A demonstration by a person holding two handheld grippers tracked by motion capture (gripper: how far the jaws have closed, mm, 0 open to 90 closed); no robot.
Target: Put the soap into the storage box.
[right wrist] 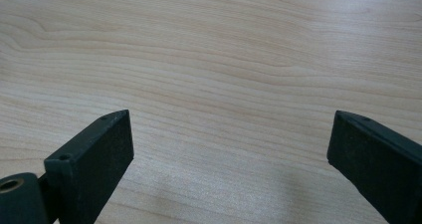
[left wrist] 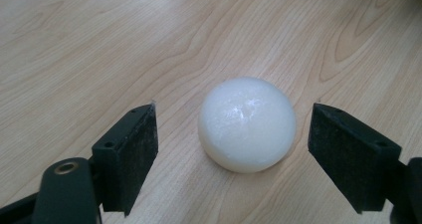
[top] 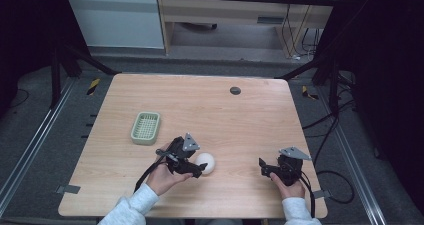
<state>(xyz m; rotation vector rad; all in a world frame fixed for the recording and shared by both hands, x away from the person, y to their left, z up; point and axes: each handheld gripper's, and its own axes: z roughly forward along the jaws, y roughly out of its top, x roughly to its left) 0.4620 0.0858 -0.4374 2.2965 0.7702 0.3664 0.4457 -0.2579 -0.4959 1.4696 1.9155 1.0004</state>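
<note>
The white ball [left wrist: 247, 124] rests on the table [top: 240, 120] between the spread left tongs [left wrist: 234, 134] (right tongs [right wrist: 229, 149] also spread, well apart), and looks smooth, light and likely slippery, so pinch it across its widest middle.

Lab, black frame rig [top: 75, 55], floor cables [top: 330, 135], wooden table [top: 200, 105]

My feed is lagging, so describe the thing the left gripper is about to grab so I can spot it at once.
On the light wooden table, look near its front edge, right of the pale green slatted plastic basket. There the left gripper stands open around a smooth, glossy white rounded lump, the only white, rounded thing on the table.
</note>
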